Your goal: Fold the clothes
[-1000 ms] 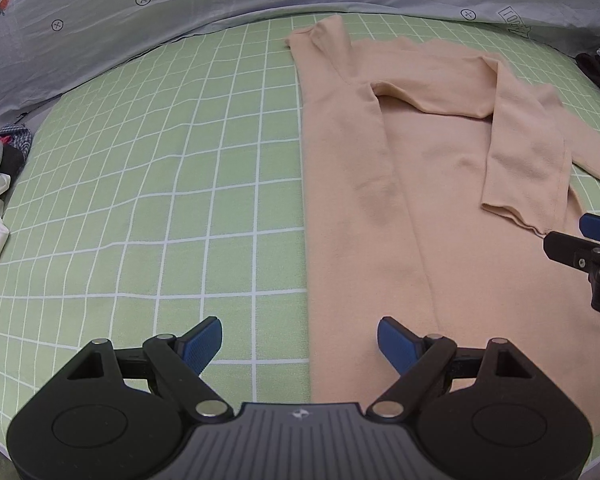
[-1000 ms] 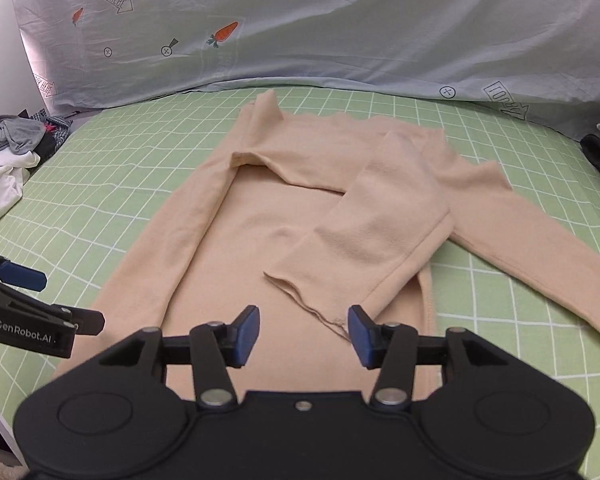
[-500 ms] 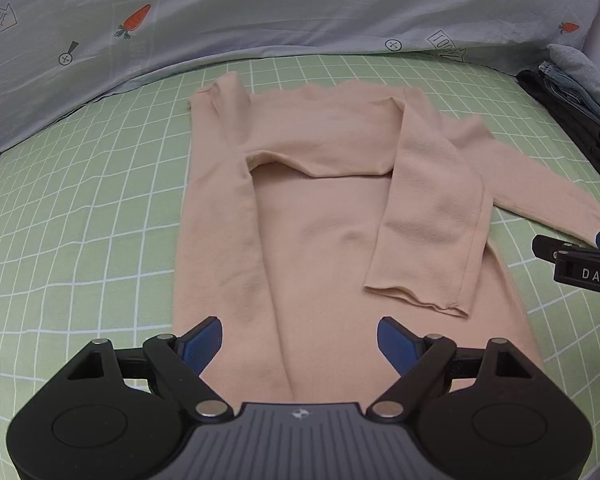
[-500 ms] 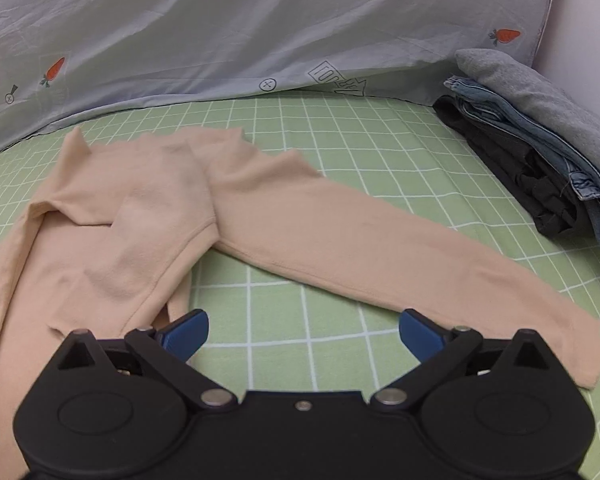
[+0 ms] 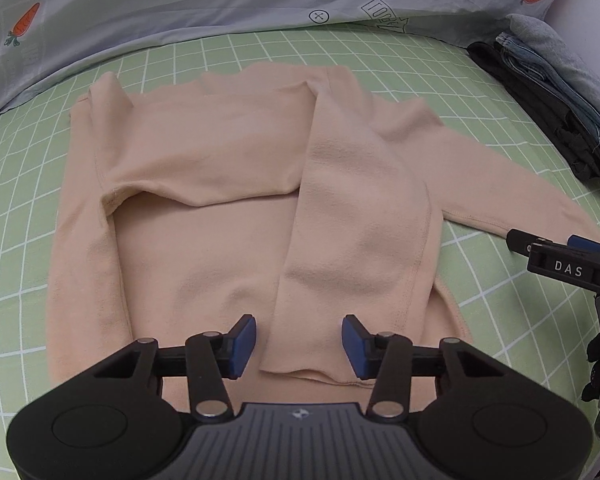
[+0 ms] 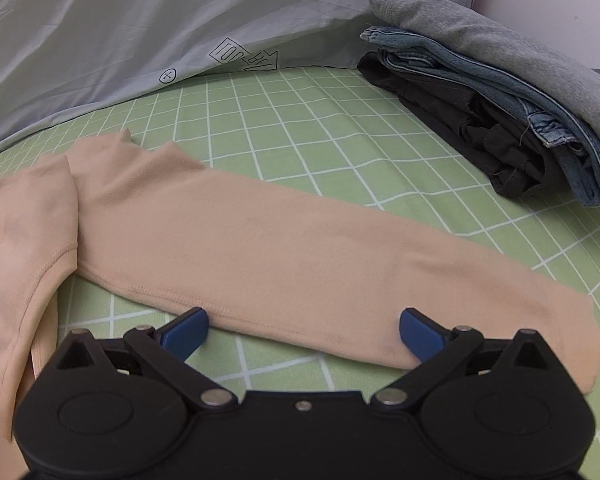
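**Peach top lies flat; both grippers gape over its sleeves**

The peach long-sleeved top point(image 5: 204, 216) lies spread on the green checked sheet point(image 5: 28, 184), one sleeve already folded down across its body. The left gripper point(image 5: 299, 344) hovers over that folded sleeve's cuff point(image 5: 308, 374), blue pads spread wide and holding nothing; its black body hides the garment's lower hem. The right gripper point(image 6: 303, 330) has its jaws opened very wide, straddling the outstretched sleeve point(image 6: 300, 256) near its end, with no cloth pinched. Whether its pads touch the fabric is hard to judge. In the left wrist view the right gripper shows only partly at the frame's edge. A stack of folded clothes point(image 6: 500, 92) sits beside the grey printed bedding point(image 6: 140, 28), partly cut off.
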Available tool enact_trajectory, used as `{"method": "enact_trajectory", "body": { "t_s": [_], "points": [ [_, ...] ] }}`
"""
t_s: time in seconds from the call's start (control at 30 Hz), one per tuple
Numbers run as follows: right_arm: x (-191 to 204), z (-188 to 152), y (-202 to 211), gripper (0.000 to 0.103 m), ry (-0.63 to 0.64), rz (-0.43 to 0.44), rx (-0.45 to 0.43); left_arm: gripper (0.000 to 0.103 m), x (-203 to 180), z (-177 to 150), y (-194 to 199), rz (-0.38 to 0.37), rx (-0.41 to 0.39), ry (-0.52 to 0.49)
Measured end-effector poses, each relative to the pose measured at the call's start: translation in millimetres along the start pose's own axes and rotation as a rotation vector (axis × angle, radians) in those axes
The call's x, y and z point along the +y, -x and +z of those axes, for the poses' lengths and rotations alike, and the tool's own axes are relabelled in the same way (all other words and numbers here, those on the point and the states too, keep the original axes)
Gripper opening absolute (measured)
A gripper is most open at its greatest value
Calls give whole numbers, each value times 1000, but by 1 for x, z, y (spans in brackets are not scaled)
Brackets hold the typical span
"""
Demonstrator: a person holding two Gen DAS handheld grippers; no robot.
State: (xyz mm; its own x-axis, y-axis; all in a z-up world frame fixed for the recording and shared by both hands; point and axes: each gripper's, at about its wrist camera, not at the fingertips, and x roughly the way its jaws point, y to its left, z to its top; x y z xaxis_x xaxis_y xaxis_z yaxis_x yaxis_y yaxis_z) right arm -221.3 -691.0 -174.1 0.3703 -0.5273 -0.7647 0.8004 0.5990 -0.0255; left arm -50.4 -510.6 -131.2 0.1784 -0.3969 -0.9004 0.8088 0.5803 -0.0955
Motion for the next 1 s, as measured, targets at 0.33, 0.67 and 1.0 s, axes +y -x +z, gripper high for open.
{"method": "enact_trajectory", "body": {
  "t_s": [0.33, 0.67, 1.0],
  "points": [
    [-1, -12, 2, 103, 14, 14, -97, 4, 16, -10, 21, -51, -52, 116],
    [-2, -24, 4, 103, 24, 25, -184, 4, 20, -43, 68, 13, -132, 220],
    [-2, -25, 3, 103, 28, 23, -185, 4, 45, -81, 109, 44, -186, 389]
  ]
}}
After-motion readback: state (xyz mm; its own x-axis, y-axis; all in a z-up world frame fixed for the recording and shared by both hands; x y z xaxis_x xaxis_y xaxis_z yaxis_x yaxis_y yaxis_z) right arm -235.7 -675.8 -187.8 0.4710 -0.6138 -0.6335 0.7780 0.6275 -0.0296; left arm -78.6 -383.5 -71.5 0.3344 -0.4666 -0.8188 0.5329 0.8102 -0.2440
